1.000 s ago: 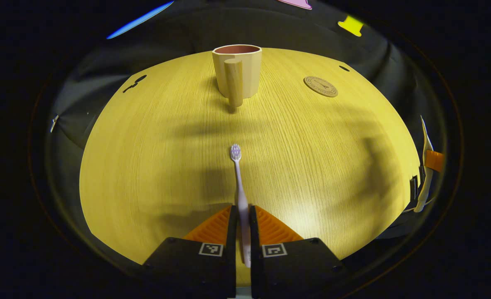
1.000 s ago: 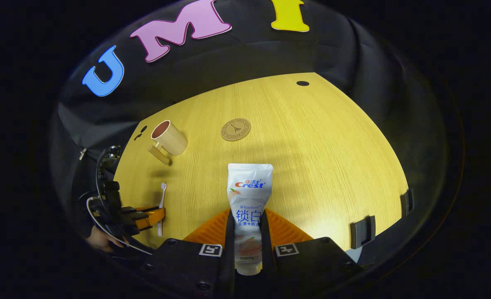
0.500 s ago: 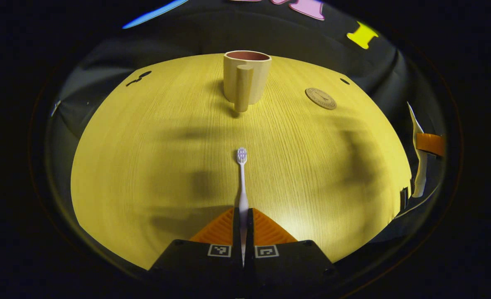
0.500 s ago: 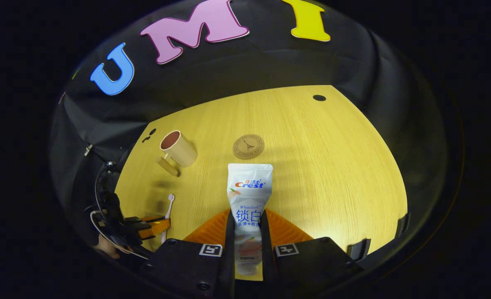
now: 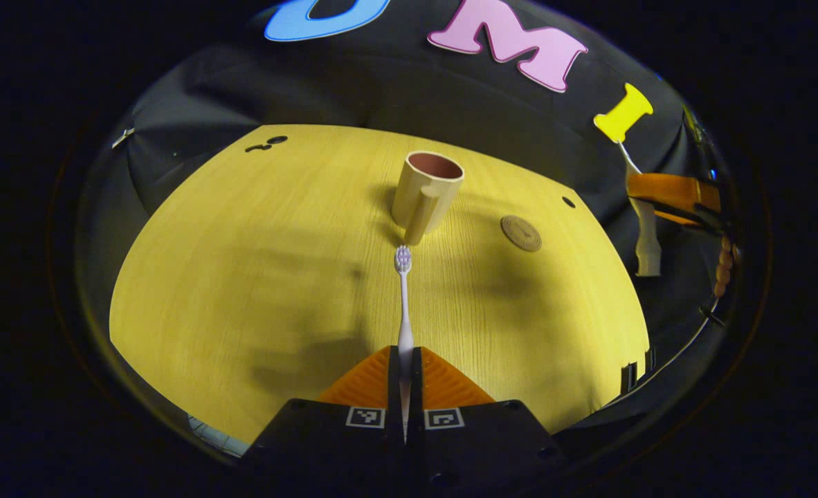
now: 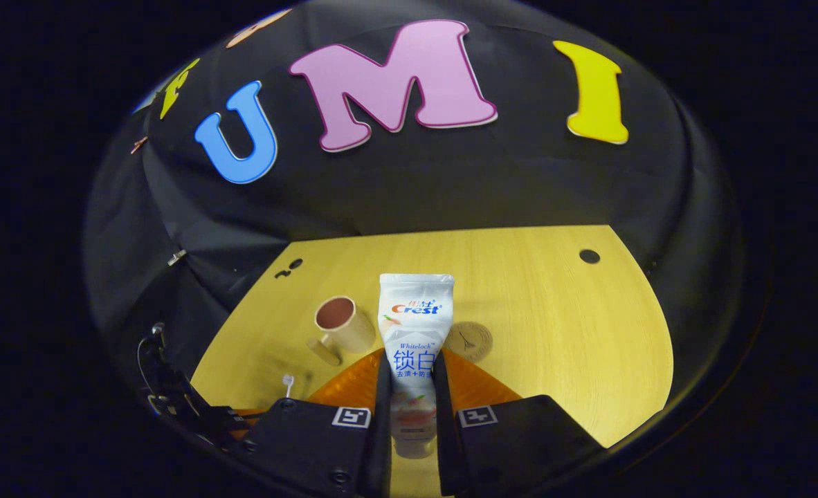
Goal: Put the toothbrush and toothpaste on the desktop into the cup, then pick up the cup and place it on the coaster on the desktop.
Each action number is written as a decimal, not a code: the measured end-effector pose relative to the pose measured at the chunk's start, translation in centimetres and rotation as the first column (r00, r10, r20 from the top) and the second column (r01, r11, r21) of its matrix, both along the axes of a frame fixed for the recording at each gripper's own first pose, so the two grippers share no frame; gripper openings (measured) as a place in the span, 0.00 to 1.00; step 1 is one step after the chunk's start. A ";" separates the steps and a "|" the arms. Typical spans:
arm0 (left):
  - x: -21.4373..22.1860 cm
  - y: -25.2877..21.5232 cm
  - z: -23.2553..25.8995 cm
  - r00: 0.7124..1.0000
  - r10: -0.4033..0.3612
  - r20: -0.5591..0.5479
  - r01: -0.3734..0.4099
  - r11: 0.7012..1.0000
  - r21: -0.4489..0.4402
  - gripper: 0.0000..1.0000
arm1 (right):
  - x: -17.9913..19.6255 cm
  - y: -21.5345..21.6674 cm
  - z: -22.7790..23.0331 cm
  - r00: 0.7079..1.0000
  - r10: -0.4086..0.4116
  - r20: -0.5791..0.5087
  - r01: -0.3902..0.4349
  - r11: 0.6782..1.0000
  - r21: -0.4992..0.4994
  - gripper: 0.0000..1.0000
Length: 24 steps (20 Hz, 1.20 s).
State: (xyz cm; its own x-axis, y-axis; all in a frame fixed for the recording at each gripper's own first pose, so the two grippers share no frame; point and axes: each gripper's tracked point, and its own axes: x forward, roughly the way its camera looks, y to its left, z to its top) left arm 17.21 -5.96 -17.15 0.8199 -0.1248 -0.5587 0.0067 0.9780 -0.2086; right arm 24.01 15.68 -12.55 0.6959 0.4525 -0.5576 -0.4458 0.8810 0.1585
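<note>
My left gripper (image 5: 405, 360) is shut on the handle of a white toothbrush (image 5: 403, 304), held above the desktop with its bristle head pointing toward the beige cup (image 5: 426, 190). The cup stands upright on the wooden desktop (image 5: 243, 263), its handle facing me. A round brown coaster (image 5: 520, 232) lies to the cup's right. My right gripper (image 6: 411, 366) is shut on a white toothpaste tube (image 6: 414, 332), raised well above the desk. Below it in the right gripper view sit the cup (image 6: 343, 325) and the coaster (image 6: 469, 340). The right gripper with the tube (image 5: 648, 235) also shows far right in the left gripper view.
Black cloth walls the desk on the far side and both ends. Small dark holes mark the desktop at its far left (image 5: 267, 144) and far right (image 5: 569, 202). The left gripper's body (image 6: 194, 415) shows low left in the right gripper view.
Both grippers have risen from the desk with their loads. The toothbrush head now sits closer to the cup. The right gripper climbed much higher, so the desk looks lower and farther.
</note>
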 end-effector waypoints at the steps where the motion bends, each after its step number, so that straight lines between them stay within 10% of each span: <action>1: -0.2 0.2 0.7 1.000 0.014 0.015 -0.014 1.000 -0.008 0.06 | 1.0 1.3 0.5 1.000 0.015 0.015 -0.015 1.000 0.014 0.30; 12: -3.4 3.9 7.7 0.965 0.159 0.211 -0.147 0.987 -0.072 0.06 | 5.6 14.6 0.2 0.973 0.188 0.135 -0.199 0.977 0.077 0.30; 24: -3.6 6.7 10.1 0.910 0.251 0.329 -0.210 0.965 -0.155 0.06 | 10.4 20.3 -4.7 0.959 0.158 0.237 -0.193 0.972 0.133 0.30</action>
